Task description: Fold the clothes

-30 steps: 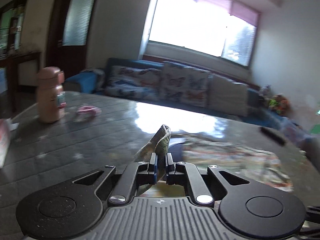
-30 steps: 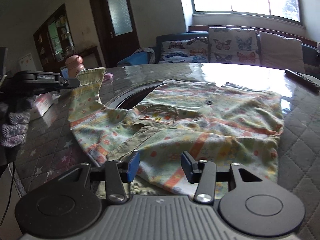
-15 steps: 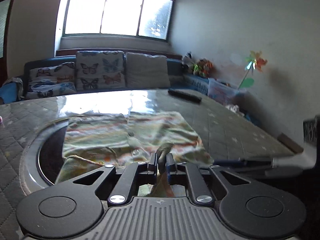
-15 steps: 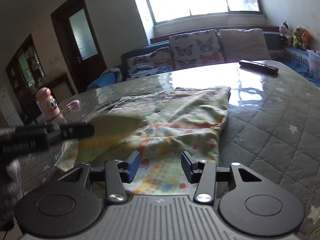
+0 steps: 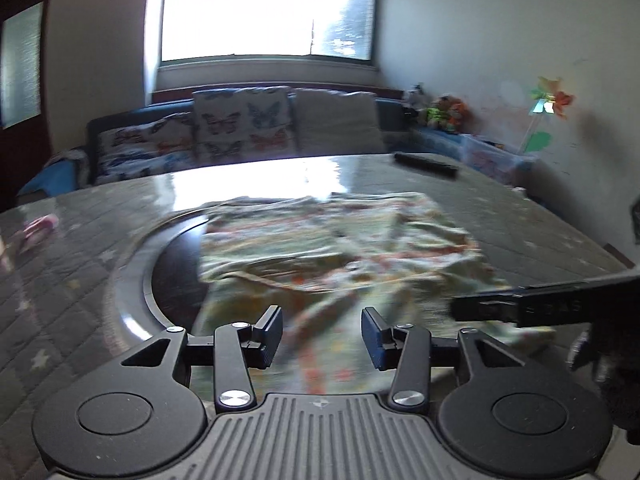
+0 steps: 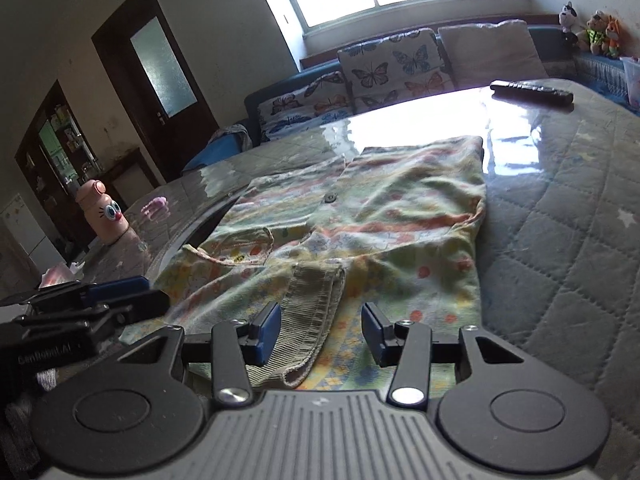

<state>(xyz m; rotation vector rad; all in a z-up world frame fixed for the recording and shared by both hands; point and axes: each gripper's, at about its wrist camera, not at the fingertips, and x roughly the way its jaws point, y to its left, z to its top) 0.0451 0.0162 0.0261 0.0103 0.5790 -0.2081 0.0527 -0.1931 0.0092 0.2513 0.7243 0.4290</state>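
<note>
A home living room is showing here: a sofa (image 6: 312,92) is carrying butterfly cushions (image 6: 394,66) under a bright window (image 5: 264,10) (plush toys (image 6: 592,28) are sitting alongside), a remote (image 6: 530,91) lying on the table (image 6: 560,200).

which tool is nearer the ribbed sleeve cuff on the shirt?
Right. The right tool is open astride the ribbed cuff on the shirt; the left tool, also open, sits off to the cuff's left.

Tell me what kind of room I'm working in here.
Likely a home living room: a sofa with butterfly cushions under a window, stuffed toys, and a remote on the quilted table.
</note>
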